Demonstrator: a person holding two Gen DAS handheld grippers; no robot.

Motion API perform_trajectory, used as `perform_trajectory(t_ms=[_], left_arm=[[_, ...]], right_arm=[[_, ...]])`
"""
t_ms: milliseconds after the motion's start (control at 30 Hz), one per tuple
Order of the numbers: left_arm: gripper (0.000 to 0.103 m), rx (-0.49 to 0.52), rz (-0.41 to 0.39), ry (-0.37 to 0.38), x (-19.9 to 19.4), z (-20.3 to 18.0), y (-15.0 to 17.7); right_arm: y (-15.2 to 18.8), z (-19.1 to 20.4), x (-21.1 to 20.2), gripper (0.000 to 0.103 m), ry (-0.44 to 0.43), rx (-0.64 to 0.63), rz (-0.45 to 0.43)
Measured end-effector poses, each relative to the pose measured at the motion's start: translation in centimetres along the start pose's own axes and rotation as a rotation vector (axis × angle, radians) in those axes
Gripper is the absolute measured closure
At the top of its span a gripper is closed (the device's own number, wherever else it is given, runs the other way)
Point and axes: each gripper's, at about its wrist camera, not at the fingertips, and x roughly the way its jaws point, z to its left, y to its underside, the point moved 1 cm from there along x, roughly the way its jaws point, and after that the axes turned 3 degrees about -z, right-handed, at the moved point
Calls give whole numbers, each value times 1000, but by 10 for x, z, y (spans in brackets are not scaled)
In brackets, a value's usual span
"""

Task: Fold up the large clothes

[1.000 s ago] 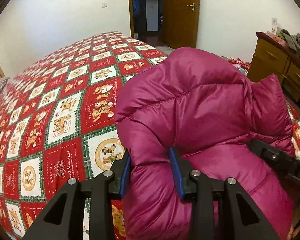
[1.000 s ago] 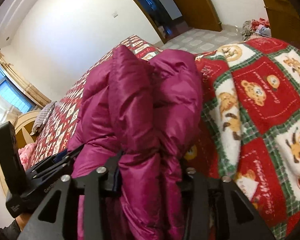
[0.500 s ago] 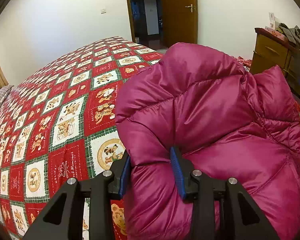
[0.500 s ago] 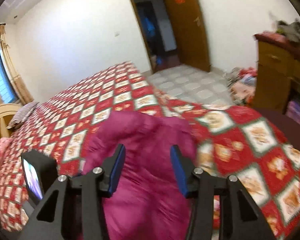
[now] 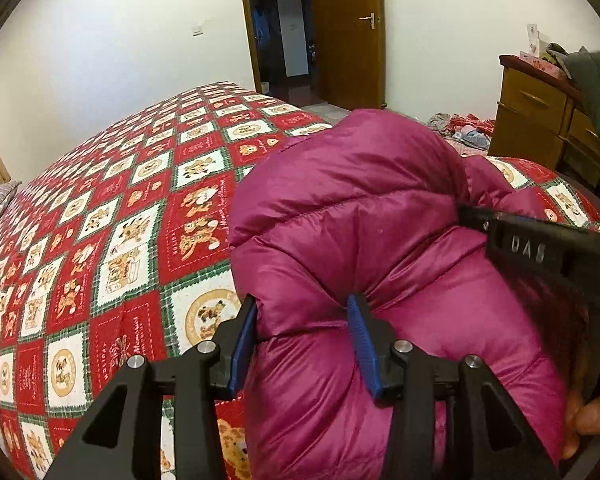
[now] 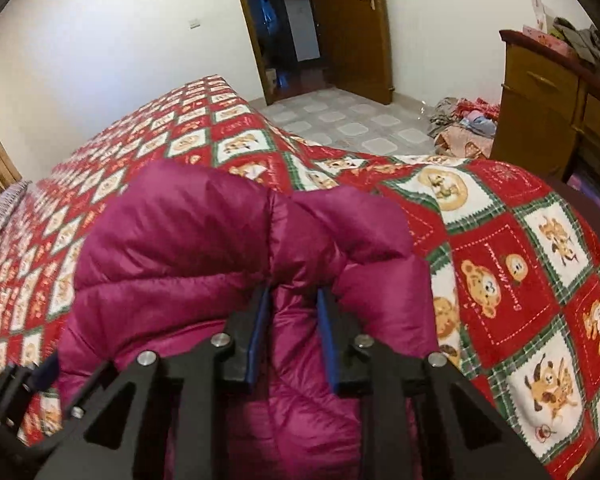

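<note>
Risk: both your left gripper [image 5: 302, 344] and right gripper [image 6: 293, 330] are clamped on puffy folds of the magenta down jacket [image 5: 380, 240] bunched on the patchwork quilt [image 5: 112, 220], so slick fabric may slip out if you pull unevenly.

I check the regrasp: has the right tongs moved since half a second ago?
Yes. The right tongs moved down toward the bed quilt and now pinch the magenta puffer jacket, where before they were open above it.
</note>
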Motion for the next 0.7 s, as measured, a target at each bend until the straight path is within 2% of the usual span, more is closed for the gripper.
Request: perform_trajectory(t_ms=[100, 233, 267, 400, 500, 567, 633, 700], left_arm=[[54, -1, -15, 5, 3, -1, 0], [52, -2, -21, 10, 9, -4, -1], [52, 6, -15, 8, 9, -5, -2], [52, 56, 4, 44, -1, 0, -1], [51, 21, 5, 84, -21, 15, 6], [45, 3, 4, 96, -31, 22, 12], [42, 4, 0, 96, -38, 24, 17], [42, 16, -6, 89, -41, 23, 21]], right_arm=[[1, -3, 3, 78, 4, 2, -14], [0, -23, 12, 78, -80, 103, 1], [0, -23, 11, 78, -78, 96, 2], [0, -8, 7, 77, -3, 12, -1], [0, -4, 4, 74, 21, -7, -8], [1, -5, -2, 73, 25, -6, -11], [4, -6, -11, 69, 45, -11, -14], [8, -4, -25, 60, 64, -20, -41]])
